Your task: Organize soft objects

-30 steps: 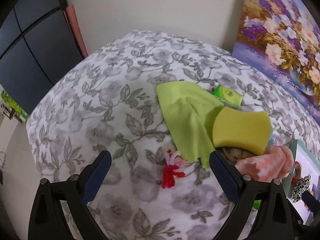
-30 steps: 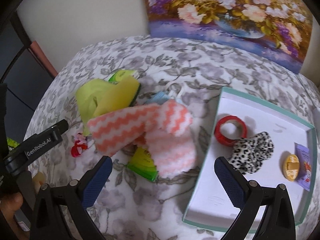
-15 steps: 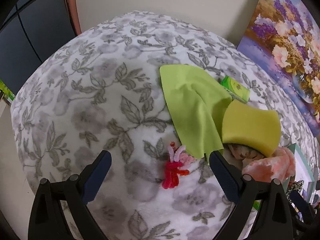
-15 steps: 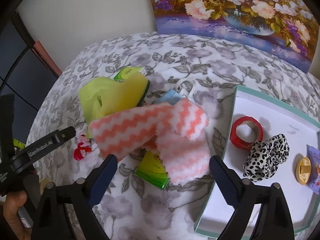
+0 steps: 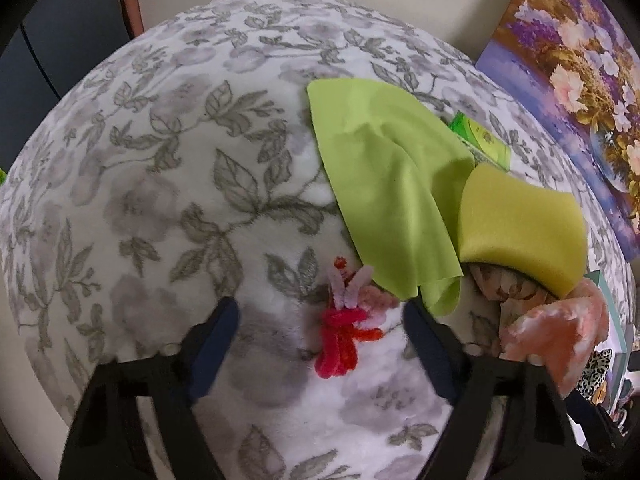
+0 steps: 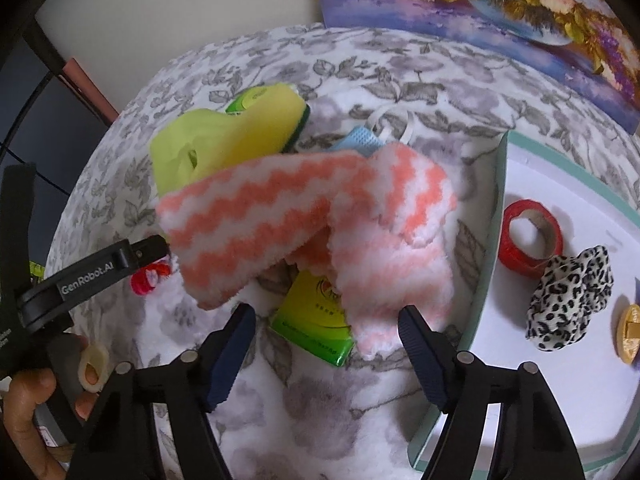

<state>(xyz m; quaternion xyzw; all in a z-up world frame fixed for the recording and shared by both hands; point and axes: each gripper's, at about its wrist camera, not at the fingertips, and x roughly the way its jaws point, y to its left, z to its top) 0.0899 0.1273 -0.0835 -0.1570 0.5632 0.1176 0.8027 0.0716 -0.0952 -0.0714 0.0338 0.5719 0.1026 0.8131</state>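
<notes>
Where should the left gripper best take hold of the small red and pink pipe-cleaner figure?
Probably at the thick red twisted body of the pipe-cleaner figure, from above. It lies flat between the open left gripper fingers; its thin pink arms touch the lime-green cloth.

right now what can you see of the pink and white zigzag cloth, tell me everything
The pink and white zigzag cloth is fluffy, plush-looking fabric with coral and white chevron stripes. It lies crumpled and folded over itself on the floral blanket, one flap lifted, beside the teal-edged tray. It covers part of a green packet and overlaps the yellow sponge and a blue mask. Neither gripper touches it; the right gripper, open, hovers just before it.
</notes>
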